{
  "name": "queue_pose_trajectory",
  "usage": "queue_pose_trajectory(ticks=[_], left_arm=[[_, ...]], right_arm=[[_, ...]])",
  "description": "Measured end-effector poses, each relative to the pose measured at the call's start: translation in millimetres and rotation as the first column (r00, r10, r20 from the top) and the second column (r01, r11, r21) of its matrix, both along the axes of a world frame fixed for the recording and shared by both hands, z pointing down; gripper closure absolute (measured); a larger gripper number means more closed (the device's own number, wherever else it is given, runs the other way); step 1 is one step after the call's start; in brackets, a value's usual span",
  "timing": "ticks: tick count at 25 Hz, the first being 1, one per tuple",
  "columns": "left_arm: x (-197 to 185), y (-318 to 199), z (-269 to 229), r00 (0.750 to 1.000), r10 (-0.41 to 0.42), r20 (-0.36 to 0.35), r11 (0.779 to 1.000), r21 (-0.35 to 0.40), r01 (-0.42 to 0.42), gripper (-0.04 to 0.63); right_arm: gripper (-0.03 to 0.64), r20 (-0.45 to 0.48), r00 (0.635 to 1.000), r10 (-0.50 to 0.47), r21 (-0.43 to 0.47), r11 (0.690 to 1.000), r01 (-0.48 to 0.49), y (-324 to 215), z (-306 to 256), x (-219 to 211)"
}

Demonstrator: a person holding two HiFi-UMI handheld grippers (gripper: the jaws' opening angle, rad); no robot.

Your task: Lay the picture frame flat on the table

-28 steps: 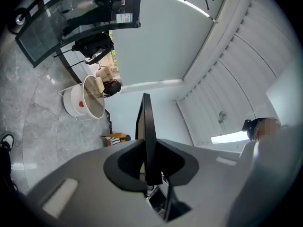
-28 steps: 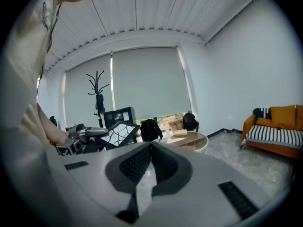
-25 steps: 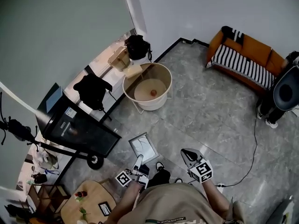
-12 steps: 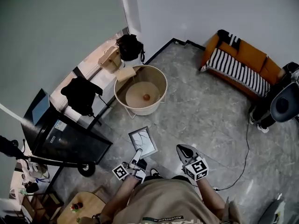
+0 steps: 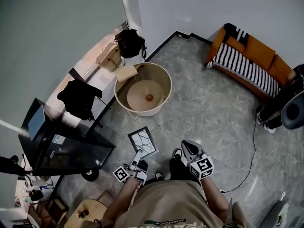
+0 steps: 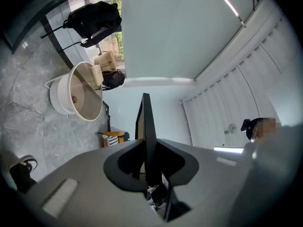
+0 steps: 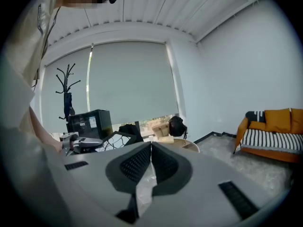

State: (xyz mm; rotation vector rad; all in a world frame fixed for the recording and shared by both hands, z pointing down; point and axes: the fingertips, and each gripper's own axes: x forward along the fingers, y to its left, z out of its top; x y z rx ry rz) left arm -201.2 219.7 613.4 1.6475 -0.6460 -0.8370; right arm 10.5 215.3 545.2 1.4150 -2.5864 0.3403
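Note:
The picture frame (image 5: 143, 143), dark-rimmed with a pale cracked-line print, hangs in the air above the grey floor, tilted. My left gripper (image 5: 137, 159) is shut on its near edge. In the left gripper view the frame (image 6: 146, 119) stands edge-on between the jaws of the left gripper (image 6: 149, 148). My right gripper (image 5: 188, 149) hovers to the right of the frame, apart from it, shut with nothing in it. In the right gripper view the jaws of the right gripper (image 7: 151, 146) meet, and the frame (image 7: 116, 140) shows at the left.
A round white tub (image 5: 164, 79) with a tan bottom and a small orange ball stands ahead. A black cart (image 5: 66, 148) is at the left, a corner of a wooden table (image 5: 88, 208) at the lower left. An orange striped sofa (image 5: 249, 65) is at the far right; a cable (image 5: 251, 151) crosses the floor.
The person has shifted, so the tub and cart sit further left in the picture. The frame stays in my left gripper, a little lower and nearer the body. My right gripper stays shut.

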Motion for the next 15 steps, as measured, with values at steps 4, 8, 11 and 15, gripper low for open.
queue_pose_trajectory(ticks=[4,8,11,15], left_arm=[[9.0,-42.9,-1.2,1.0,-0.023,0.005,1.0,-0.002,0.023,0.529],[22.7,-98.2,-9.6,0.998,-0.059,0.012,0.998,0.01,0.058,0.529],[35.1,-134.8,-14.7,0.995,-0.094,0.018,0.996,0.011,0.094,0.529],[54.6,-179.1,-22.9,0.99,-0.139,0.009,0.99,0.034,0.139,0.529]], right_arm=[[0.611,0.008,1.0,-0.023,0.005,1.0,0.023,-53.3,9.9,13.4],[0.611,-0.007,0.997,-0.071,0.045,0.996,0.072,-123.0,3.4,27.1],[0.611,-0.01,0.993,-0.115,0.057,0.992,0.115,-168.2,-2.8,37.1],[0.611,-0.015,0.989,-0.144,0.062,0.987,0.145,-220.4,-3.8,57.2]])
